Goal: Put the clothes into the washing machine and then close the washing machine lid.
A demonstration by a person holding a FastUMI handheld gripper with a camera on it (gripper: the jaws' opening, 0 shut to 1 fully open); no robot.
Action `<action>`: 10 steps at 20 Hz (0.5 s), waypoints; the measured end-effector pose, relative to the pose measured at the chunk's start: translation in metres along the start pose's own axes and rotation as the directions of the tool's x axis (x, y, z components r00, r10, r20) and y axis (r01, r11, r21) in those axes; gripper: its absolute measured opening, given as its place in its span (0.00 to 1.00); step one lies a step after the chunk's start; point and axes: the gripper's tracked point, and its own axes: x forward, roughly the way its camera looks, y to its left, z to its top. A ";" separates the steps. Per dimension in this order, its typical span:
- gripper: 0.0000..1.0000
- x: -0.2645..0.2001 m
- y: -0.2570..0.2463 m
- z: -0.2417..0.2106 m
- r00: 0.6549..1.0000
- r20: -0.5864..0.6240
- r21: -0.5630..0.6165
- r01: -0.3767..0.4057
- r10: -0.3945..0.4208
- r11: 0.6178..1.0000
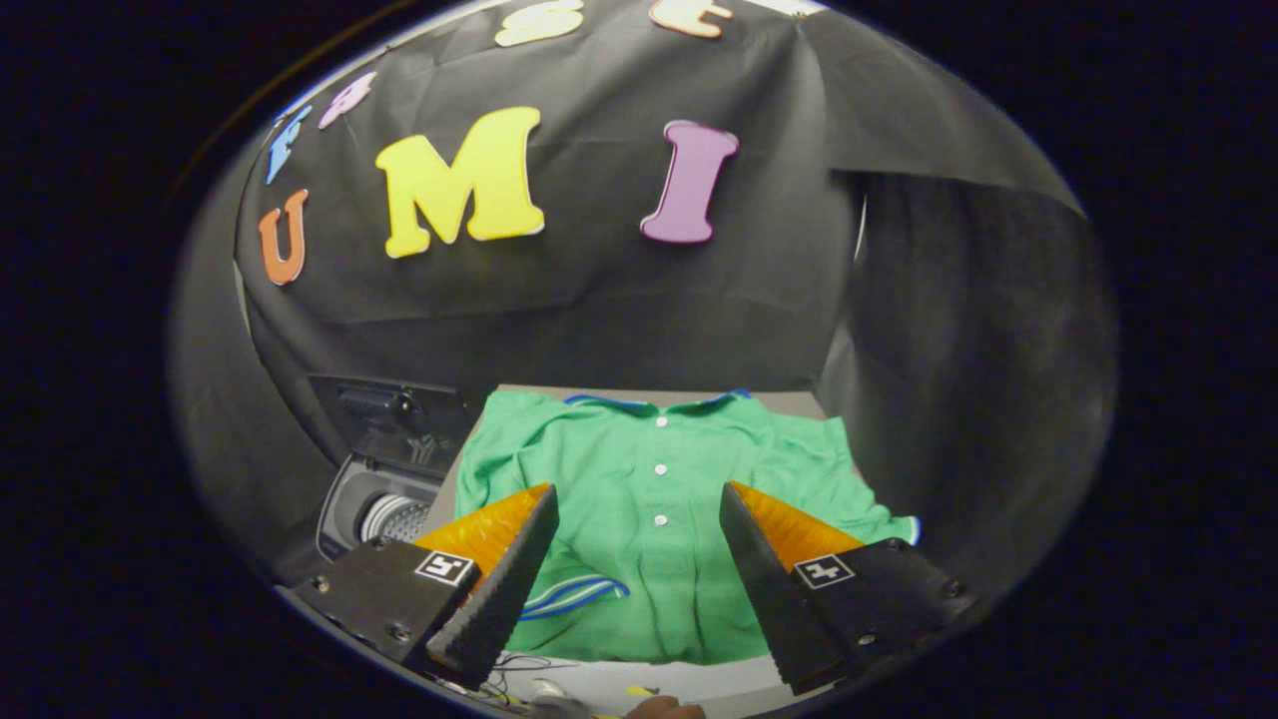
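The gripper (639, 559) hangs released, its fingers spread wide over a green shirt (659, 519) lying flat on the bench (699, 684), with the washing machine (384, 489), lid raised, just beside the shirt's sleeve.

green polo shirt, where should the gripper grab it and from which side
Probably the button placket at mid-chest of the green polo shirt, coming straight down from above. It lies flat and spread on the table, so no edge stands up to pinch; the open gripper already straddles that line. The washing machine sits left.
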 end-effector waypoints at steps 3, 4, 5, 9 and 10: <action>1.00 0.024 -0.006 -0.010 0.997 -0.077 0.019 0.003 -0.002 1.000; 1.00 0.030 -0.008 -0.015 0.995 -0.100 0.024 0.000 0.002 1.000; 1.00 0.036 -0.008 -0.018 0.994 -0.107 0.027 -0.004 0.007 1.000; 1.00 0.050 -0.012 -0.040 0.987 -0.163 0.017 0.002 0.001 1.000; 1.00 0.053 -0.012 -0.042 0.983 -0.182 0.011 -0.002 0.004 1.000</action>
